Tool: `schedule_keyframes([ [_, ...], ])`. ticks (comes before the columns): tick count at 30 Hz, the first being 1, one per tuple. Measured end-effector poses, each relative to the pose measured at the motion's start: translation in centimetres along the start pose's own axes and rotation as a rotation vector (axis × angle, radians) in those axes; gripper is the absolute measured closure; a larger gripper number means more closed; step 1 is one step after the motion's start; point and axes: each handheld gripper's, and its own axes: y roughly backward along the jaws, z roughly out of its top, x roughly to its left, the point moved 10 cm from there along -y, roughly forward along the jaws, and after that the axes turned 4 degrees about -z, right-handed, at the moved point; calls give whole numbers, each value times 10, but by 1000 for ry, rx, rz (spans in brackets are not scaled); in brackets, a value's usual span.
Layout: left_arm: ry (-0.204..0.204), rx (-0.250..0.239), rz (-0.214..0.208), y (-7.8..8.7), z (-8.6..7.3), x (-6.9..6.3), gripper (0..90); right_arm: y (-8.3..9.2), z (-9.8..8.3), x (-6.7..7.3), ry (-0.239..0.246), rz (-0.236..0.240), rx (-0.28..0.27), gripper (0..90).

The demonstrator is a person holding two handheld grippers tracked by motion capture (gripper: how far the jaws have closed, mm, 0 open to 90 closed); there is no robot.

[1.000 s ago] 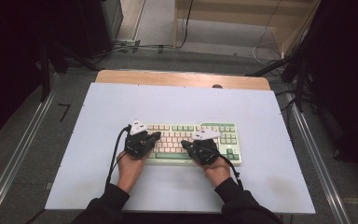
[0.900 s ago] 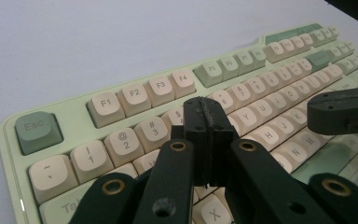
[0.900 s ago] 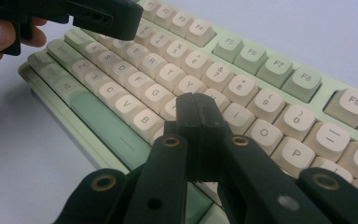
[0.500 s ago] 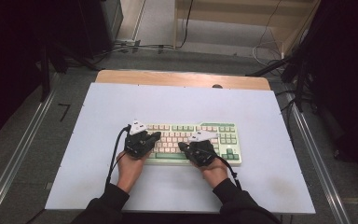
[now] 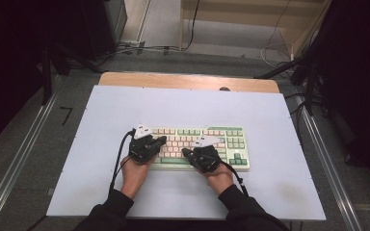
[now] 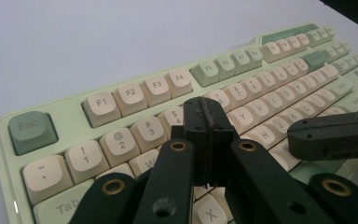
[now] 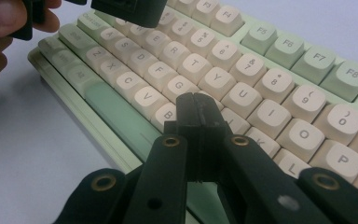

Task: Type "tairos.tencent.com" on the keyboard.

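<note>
A green and cream keyboard (image 5: 197,147) is seen at the centre of the high view, lying flat on the pale counter (image 5: 270,192). The left gripper (image 5: 160,140) is held over its left keys and the right gripper (image 5: 187,153) over its middle keys. Both pairs of jaws are pressed shut with nothing gripped.

A pale surface (image 5: 279,120) on a wooden desk (image 5: 183,81) stands on grey carpet (image 5: 38,139). Cables (image 5: 139,48) trail at eleven o'clock, light wooden furniture (image 5: 250,12) at twelve, dark drapes (image 5: 361,72) at three.
</note>
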Motion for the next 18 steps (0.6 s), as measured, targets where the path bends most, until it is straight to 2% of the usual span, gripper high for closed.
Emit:
schedule_keyframes([
  [7, -1, -1, -1, 0, 0, -1, 900, -3, -2, 0, 6, 0, 14, 880],
  [12, 3, -4, -3, 0, 1, -1, 900, 4, 4, -2, -2, -3, -17, 880],
  [18, -2, 0, -8, -1, 0, -3, 900, 9, 5, -8, -16, -13, -25, 880],
])
